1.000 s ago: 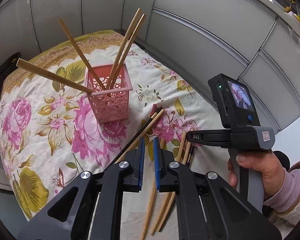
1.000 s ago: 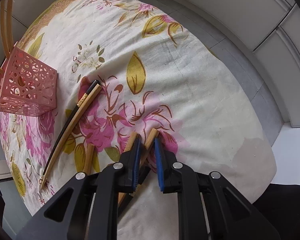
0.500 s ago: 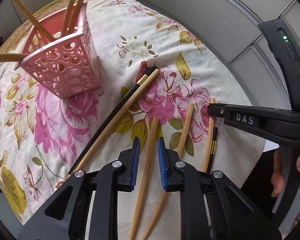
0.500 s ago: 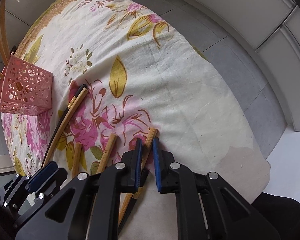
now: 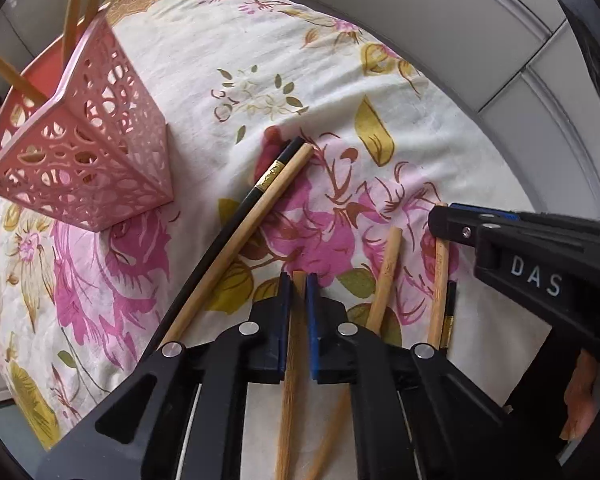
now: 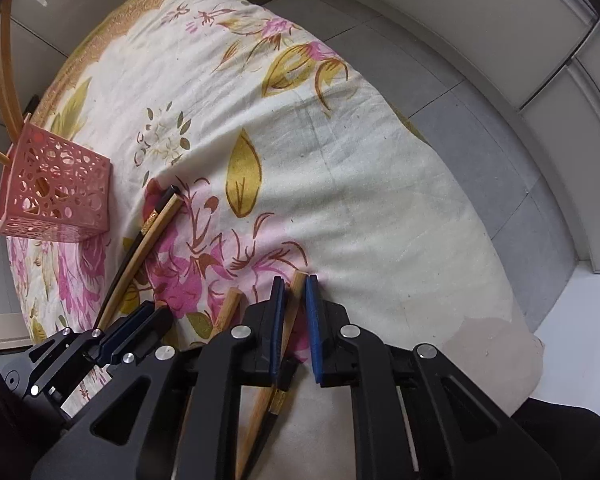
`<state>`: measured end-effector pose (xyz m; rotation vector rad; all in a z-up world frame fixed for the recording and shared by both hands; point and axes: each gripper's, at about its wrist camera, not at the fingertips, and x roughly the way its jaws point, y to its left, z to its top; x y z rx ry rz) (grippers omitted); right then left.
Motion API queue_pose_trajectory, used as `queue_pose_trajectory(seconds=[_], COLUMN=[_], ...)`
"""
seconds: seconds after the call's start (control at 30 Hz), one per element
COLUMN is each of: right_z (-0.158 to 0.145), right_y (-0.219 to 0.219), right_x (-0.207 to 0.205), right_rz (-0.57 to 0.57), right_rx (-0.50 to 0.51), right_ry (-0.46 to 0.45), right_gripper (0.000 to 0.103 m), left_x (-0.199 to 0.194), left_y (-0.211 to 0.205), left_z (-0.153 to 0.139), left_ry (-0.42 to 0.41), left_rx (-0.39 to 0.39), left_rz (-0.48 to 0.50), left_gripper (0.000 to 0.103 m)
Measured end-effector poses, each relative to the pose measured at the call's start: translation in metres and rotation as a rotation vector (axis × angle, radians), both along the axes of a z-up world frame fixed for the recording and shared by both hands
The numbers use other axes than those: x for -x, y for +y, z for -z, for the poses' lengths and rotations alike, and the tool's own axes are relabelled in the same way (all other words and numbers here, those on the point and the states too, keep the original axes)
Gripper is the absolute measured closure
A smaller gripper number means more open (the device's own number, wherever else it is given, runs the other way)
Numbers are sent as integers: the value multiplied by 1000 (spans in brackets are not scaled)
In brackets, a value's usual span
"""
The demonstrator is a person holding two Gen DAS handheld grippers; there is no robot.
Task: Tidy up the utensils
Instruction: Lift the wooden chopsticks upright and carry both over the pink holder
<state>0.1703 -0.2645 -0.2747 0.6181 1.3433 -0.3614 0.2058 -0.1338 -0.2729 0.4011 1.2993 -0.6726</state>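
Note:
A pink lattice holder (image 5: 80,152) (image 6: 56,196) stands on the floral tablecloth (image 5: 260,40) with several wooden chopsticks (image 5: 84,0) leaning in it. Loose chopsticks lie in front of it. My left gripper (image 5: 298,280) (image 6: 156,310) points down, its jaws closing onto the top end of a wooden chopstick (image 5: 290,380), which the blue pads pinch. To its right, my right gripper (image 6: 295,280) (image 5: 440,216) is shut on another wooden chopstick (image 6: 298,284) (image 5: 440,280). One more wooden chopstick (image 5: 386,272) lies between the two.
A black chopstick with a gold band (image 5: 260,188) and a wooden one (image 5: 276,192) lie side by side near the holder. Another black chopstick (image 6: 276,400) lies under my right gripper. Grey panel walls (image 5: 420,20) run close behind the table. A hand (image 5: 580,392) shows at the right.
My left gripper dropped from above the holder down to the loose chopsticks, straddled one with its jaws apart, then closed on it. The right gripper barely moved and stayed on its chopstick.

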Motion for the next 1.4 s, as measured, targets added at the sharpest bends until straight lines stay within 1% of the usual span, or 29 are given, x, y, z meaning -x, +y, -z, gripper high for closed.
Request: queue_pose_trajectory(seconds=[0.07, 0.13, 0.17, 0.3, 0.33, 0.4, 0.47, 0.5, 0.6, 0.63, 0.7, 0.77, 0.87, 0.93, 1.0, 1.2, 1.27, 1.33, 1.4], right_z=[3, -1, -7, -55, -68, -94, -124, -137, -165, -172, -182, -189, -199, -204, -213, -245, -255, -265, -275], right_y=[-7, -9, -8, 8, 9, 21, 32, 39, 57, 63, 69, 70, 66, 64, 61, 64, 63, 61, 61], right_x=[11, 21, 27, 47, 51, 56, 73, 80, 94, 97, 103, 103, 101, 97, 93, 86, 80, 72, 64], right_rz=[23, 36, 33, -25, -42, -88, -154, -189, -275, -297, -330, -342, -338, -330, -334, -363, -364, -362, -364], right_rx=[-30, -74, -76, -16, 4, 37, 106, 137, 185, 196, 211, 203, 176, 161, 154, 194, 205, 205, 215], right_ry=[-46, -126, -171, -382, -431, -523, -620, -669, -773, -797, -828, -844, -857, -861, -873, -948, -972, -994, -1019], right_gripper=[94, 94, 94, 94, 94, 95, 95, 95, 95, 95, 95, 95, 95, 95, 95, 95, 95, 95, 95], left_x=[-2, 1, 3, 26, 34, 56, 71, 80, 103, 105, 113, 112, 109, 107, 105, 99, 93, 82, 68], left_y=[14, 30, 39, 66, 72, 74, 72, 70, 79, 83, 89, 92, 98, 98, 99, 98, 95, 92, 91], left_z=[-4, -19, -29, -78, -90, -113, -131, -139, -163, -170, -183, -196, -214, -224, -237, -276, -289, -297, -302], left_ry=[4, -16, -34, -171, -222, -315, -420, -459, -549, -567, -594, -613, -632, -665, -691, -865, -927, -971, -991], left_rx=[38, 112, 136, 225, 243, 285, 303, 314, 350, 362, 384, 394, 430, 448, 483, 590, 610, 611, 623], left_rz=[-43, -63, -73, -126, -141, -165, -185, -188, -220, -229, -248, -259, -279, -298, -318, -392, -407, -428, -449], left_gripper=[97, 97, 97, 97, 97, 97, 97, 97, 97, 97, 97, 97, 97, 97, 97, 97, 97, 97, 97])
